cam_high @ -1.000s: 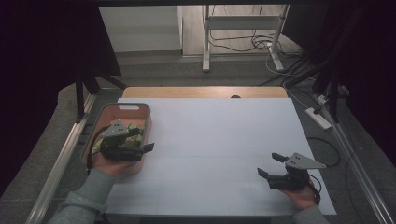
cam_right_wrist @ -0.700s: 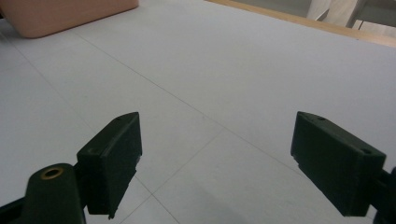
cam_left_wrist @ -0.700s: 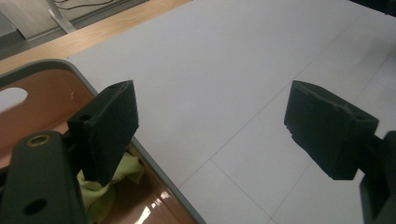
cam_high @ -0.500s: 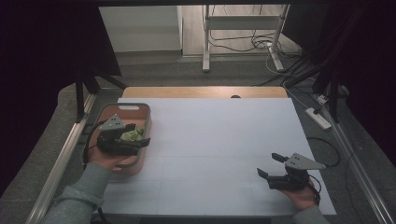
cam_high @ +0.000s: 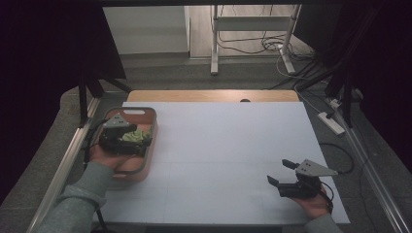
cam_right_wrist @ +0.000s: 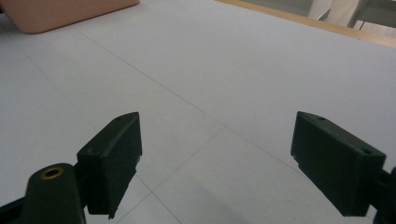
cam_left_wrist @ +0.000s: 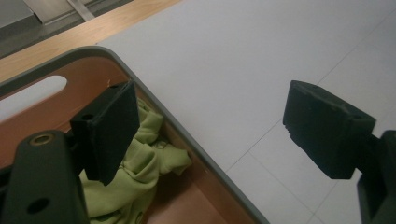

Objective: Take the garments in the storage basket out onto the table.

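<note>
- The left gripper (cam_high: 130, 137) is hovering over the pink basket (cam_high: 145, 112) at the left edge of the table, with its jaws standing wide apart and holding nothing
- The green cloth (cam_left_wrist: 135, 172) is lying crumpled inside the basket, against the wall nearest the table's middle; in the left gripper view one jaw is sitting just above it while the other is hanging outside the rim, over the white surface
- The cloth is looking soft, light and limp, so I am judging it will sag and trail when lifted; pinching a raised fold near the top of the heap seems the best hold
- The basket wall (cam_left_wrist: 196, 140) is standing between the two jaws, so it is likely getting in the way of closing; the gripper probably needs to shift fully inside first
- The white table (cam_high: 228, 145) is spreading bare across the middle
- The right gripper (cam_high: 279, 174) is resting low at the near right corner, well apart from the basket, its jaws also spread wide and holding nothing
</note>
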